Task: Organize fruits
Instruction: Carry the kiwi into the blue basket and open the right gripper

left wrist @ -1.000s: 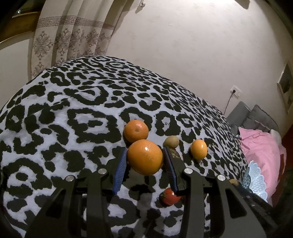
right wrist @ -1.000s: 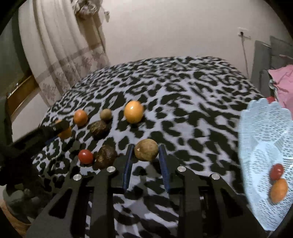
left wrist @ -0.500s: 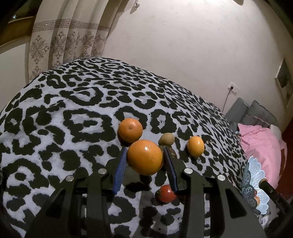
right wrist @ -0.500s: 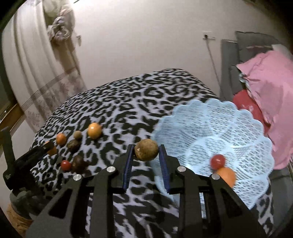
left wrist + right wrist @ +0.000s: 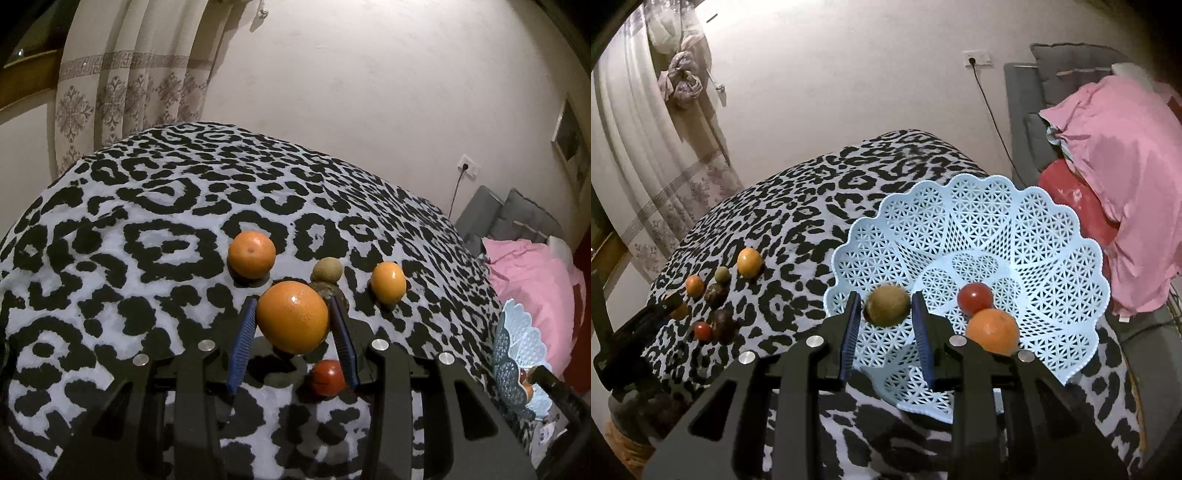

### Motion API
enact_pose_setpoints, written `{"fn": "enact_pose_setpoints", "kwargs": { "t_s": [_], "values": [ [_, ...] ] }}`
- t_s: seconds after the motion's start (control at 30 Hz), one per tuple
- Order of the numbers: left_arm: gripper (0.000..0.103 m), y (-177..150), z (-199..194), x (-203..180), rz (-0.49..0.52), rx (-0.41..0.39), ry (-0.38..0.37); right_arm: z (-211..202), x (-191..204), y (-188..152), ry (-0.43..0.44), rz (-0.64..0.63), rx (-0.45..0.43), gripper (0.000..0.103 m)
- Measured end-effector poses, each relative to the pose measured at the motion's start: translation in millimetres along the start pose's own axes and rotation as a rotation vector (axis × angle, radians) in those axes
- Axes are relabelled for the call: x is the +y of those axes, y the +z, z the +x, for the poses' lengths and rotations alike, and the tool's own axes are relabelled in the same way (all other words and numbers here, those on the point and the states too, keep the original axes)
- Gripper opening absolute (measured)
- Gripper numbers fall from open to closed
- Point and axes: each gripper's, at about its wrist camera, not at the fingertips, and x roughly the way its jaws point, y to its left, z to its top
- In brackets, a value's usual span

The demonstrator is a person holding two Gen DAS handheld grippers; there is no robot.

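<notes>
1. A large round orange (image 5: pixel 292 316) is being gripped between the blue pads of the left gripper (image 5: pixel 293 325), at lower centre of the left view, above the leopard-print bedcover (image 5: pixel 147 236).
2. A brownish round fruit (image 5: pixel 888 304) is sitting blurred between the right gripper's (image 5: pixel 886 325) parted jaws, over the near wall of the pale blue lattice plastic basket (image 5: pixel 1034 229); whether contact is being kept cannot be told.
3. Risk: the fruit is likely being dropped near the rim and may roll out.
4. Risk: the fruit may strike the small red tomato (image 5: pixel 975 298).

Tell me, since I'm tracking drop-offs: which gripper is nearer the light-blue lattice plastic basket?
Right. The right gripper hovers over the basket; the left gripper is back among the loose fruit.
</notes>
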Motion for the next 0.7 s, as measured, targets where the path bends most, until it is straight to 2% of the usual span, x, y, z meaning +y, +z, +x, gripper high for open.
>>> {"fn": "enact_pose_setpoints", "kwargs": {
  "t_s": [0.13, 0.37, 0.43, 0.53, 0.7],
  "values": [
    [0.041, -2.9, -2.3, -6.3, 0.021, 0.000, 0.005, -6.4, -4.5, 0.0, -0.002, 0.019, -0.028, 0.047],
    [0.041, -7.6, -7.0, -20.9, 0.067, -0.001, 0.013, -11.8, -15.6, -2.1, 0.000, 0.056, -0.052, 0.054],
    [0.041, -9.3, -7.5, -25.7, 0.082, 0.001, 0.019, -13.8, -19.2, -4.0, -0.001, 0.066, -0.061, 0.061],
    [0.041, -12.0, -8.6, -35.7, 0.119, -0.009, 0.043, -15.2, -23.9, -5.0, 0.002, 0.076, -0.066, 0.062],
    [0.041, -16.8, -10.7, -53.0, 0.162, -0.007, 0.040, -16.5, -30.6, -6.6, 0.001, 0.090, -0.077, 0.063]
  ]
}}
